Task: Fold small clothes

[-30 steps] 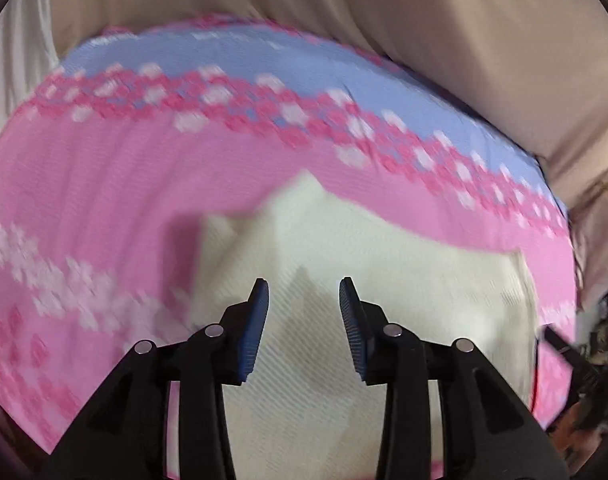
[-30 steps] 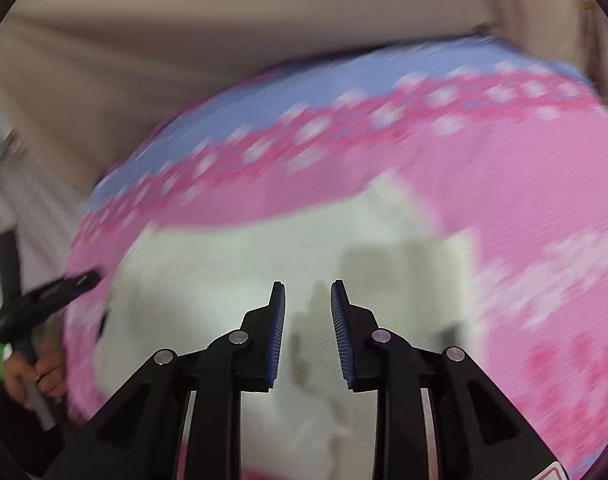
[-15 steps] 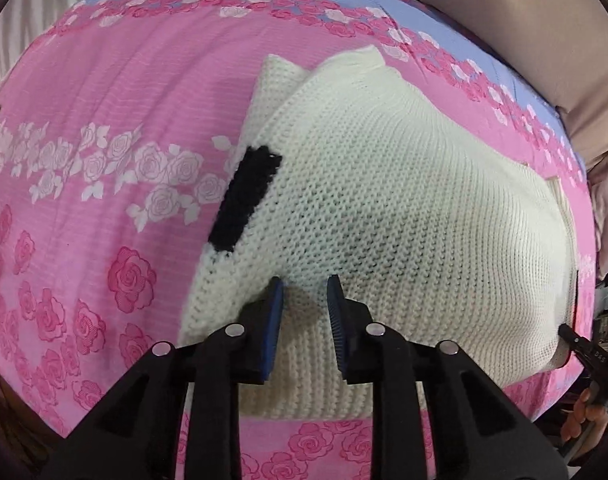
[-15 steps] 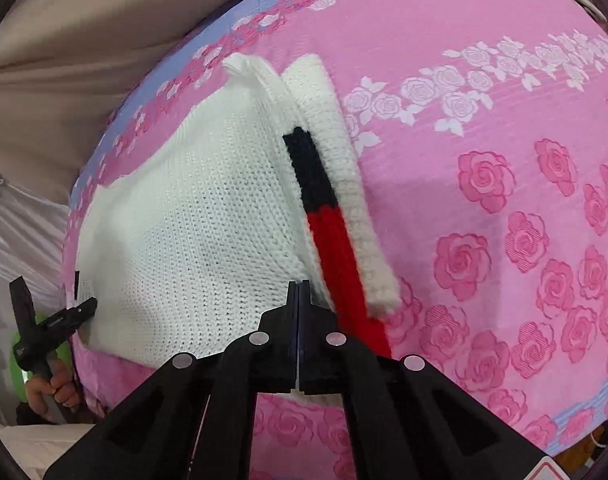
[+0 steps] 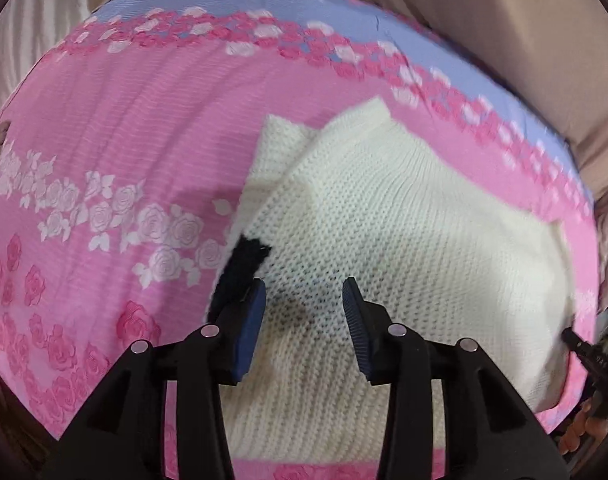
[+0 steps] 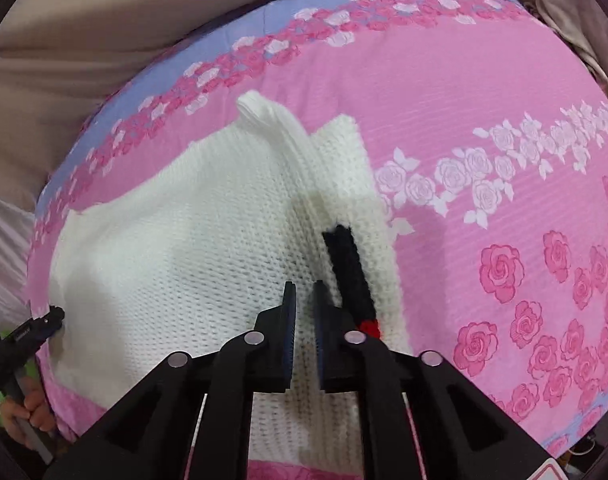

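Observation:
A cream knitted sweater (image 5: 403,240) lies folded on a pink rose-print sheet (image 5: 116,168). A sleeve with a black band (image 5: 244,268) lies along its left side. My left gripper (image 5: 304,304) is open and empty just above the sweater's near edge. In the right wrist view the sweater (image 6: 184,248) fills the middle, with the black and red sleeve band (image 6: 347,268) on its right. My right gripper (image 6: 304,304) hovers over the knit beside that band, jaws a narrow gap apart, holding nothing.
The sheet (image 6: 483,128) has a blue far border (image 5: 264,4) against beige fabric (image 5: 503,20). The other gripper's tip shows at the sweater's edge in each view (image 5: 583,352), (image 6: 36,328). Bare sheet lies left in the left view, right in the right view.
Both grippers opened: the left from nearly shut to wide, the right from shut to a narrow gap. Both views pulled back slightly from the sweater, which lies still.

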